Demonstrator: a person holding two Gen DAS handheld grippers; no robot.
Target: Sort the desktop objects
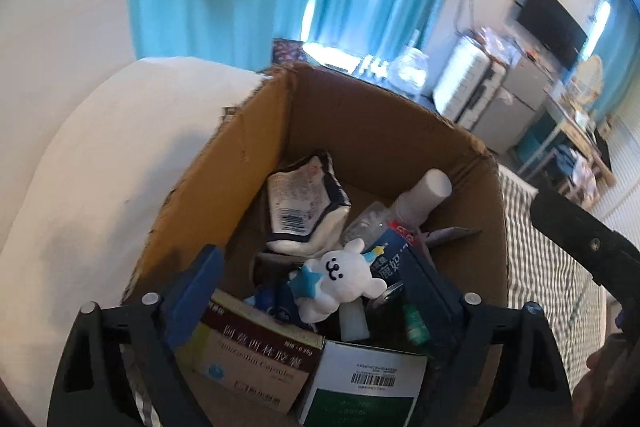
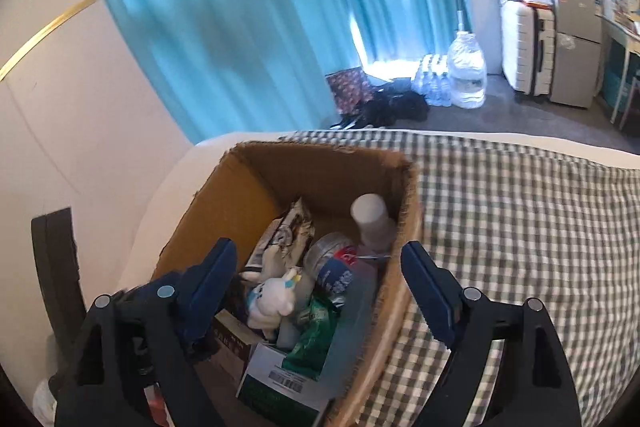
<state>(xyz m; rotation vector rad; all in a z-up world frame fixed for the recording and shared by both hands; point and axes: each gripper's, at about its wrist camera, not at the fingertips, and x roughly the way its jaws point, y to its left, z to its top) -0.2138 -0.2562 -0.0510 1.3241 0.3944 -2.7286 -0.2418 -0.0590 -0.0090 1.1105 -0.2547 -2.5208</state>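
Left claw spread wide over the near end of the cardboard box, nothing pinched; white plush bear lying loose between the 2 blue pads, touching neither; brown medicine carton and green-and-white carton nearest, flat against the near wall; beyond the bear, a blue-labelled packet, then a clear bottle with white cap leaning toward the right wall and a crumpled snack pouch toward the left; box standing on the bed, white sheet to its left, green checked cover to its right.

Right claw likewise spread, gripping nothing; left pad inside the box rim, right pad outside the right wall above the checked cover; plush bear just right of the left pad; green foil packet beside it; capped bottle at the far right corner.

Farther off, carpeted floor, large water jug, white suitcase, turquoise curtain.
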